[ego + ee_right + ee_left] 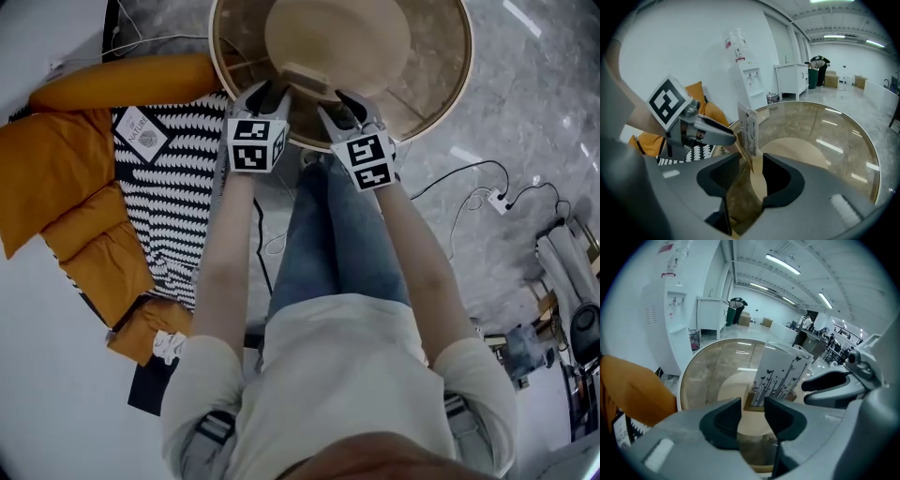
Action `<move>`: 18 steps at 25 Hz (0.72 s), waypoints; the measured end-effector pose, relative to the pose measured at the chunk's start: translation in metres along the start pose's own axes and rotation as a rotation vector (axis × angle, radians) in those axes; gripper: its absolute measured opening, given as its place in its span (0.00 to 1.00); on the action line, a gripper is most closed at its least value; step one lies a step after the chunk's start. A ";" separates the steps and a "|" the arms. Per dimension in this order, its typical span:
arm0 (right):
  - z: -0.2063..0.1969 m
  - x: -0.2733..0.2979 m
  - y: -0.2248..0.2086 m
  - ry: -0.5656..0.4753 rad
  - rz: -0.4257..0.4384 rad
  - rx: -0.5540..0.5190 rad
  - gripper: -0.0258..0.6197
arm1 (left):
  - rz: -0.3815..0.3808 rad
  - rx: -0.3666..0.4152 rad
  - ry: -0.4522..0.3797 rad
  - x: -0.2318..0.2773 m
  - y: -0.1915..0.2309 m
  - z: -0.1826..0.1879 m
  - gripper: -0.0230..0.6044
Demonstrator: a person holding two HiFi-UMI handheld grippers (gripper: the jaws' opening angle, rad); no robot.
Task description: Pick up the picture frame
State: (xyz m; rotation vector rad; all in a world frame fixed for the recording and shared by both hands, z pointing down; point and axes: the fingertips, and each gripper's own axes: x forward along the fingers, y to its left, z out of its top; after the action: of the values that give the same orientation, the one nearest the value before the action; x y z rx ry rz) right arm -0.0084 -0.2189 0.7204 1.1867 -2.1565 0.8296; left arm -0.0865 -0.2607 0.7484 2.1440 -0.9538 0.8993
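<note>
The picture frame (305, 77), a wooden stand with a white card printed with black butterflies and stems (780, 376), stands upright near the close edge of the round glass table (441, 94). My left gripper (270, 96) is just left of it and my right gripper (349, 108) just right of it, both pointing down at the table edge. In the left gripper view the left gripper (752, 416) is open, with the frame beyond its empty jaws. In the right gripper view the right gripper (751, 176) is open too, and the frame (749, 129) shows edge-on ahead.
Orange cushions (66, 178) and a black-and-white leaf-patterned one (178, 187) lie left of the table. Cables and a power strip (497, 200) trail on the marble floor at right. A water dispenser (745, 79) and a white cabinet (792, 79) stand by the far wall.
</note>
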 end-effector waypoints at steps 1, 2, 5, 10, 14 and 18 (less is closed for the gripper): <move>-0.003 0.005 -0.002 0.006 0.000 0.000 0.29 | -0.002 0.009 0.002 0.005 0.002 -0.001 0.27; -0.005 0.010 -0.004 0.010 -0.001 -0.001 0.30 | -0.004 0.017 0.002 0.009 0.005 -0.001 0.27; -0.011 0.021 -0.012 0.018 -0.009 0.004 0.31 | -0.013 0.029 0.005 0.020 0.007 -0.002 0.27; -0.017 0.038 -0.017 0.025 -0.012 -0.007 0.31 | -0.036 0.048 0.013 0.031 0.006 -0.006 0.27; -0.017 0.046 -0.020 0.028 -0.013 -0.047 0.31 | -0.057 0.034 -0.009 0.033 0.006 -0.002 0.26; -0.017 0.047 -0.021 0.019 -0.019 -0.058 0.30 | -0.061 0.077 -0.015 0.034 0.002 -0.003 0.21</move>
State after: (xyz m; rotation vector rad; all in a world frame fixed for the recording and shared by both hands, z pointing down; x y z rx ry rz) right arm -0.0099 -0.2408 0.7697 1.1647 -2.1362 0.7618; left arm -0.0720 -0.2720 0.7772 2.2345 -0.8694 0.9049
